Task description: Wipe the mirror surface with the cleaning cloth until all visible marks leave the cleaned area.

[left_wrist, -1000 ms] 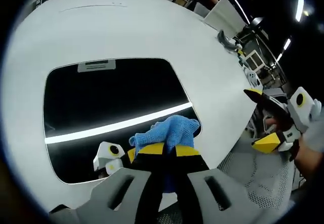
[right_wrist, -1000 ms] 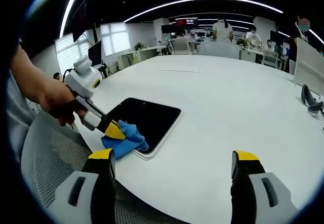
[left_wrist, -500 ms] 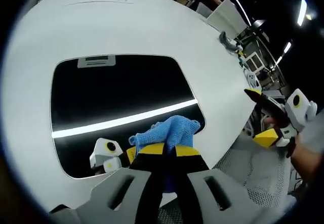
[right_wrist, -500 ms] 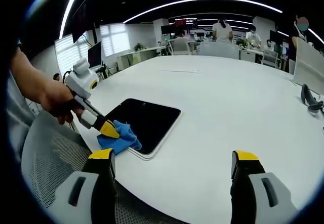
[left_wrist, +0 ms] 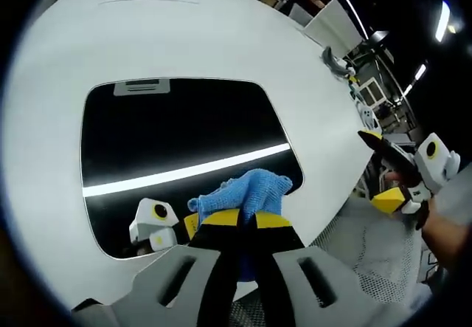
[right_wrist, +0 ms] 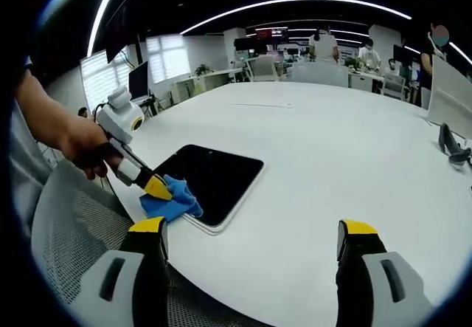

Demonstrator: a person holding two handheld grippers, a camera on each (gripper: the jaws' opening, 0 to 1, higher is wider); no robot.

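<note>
Left gripper view has your left claw (left_wrist: 247, 220) clamped on the blue cleaning cloth (left_wrist: 247, 193), which is bunched at the mirror's (left_wrist: 177, 135) near edge. The cloth is soft and light, so keep it pinched at the bunch and press gently: the mirror looks thin, smooth and liable to slide on the white worktop (left_wrist: 184, 39). Right gripper view shows your right claw (right_wrist: 249, 242) spread wide and empty, near the worktop's edge, and the mirror's full outline; the glass's reflection of a light strip appears from the left.
</note>
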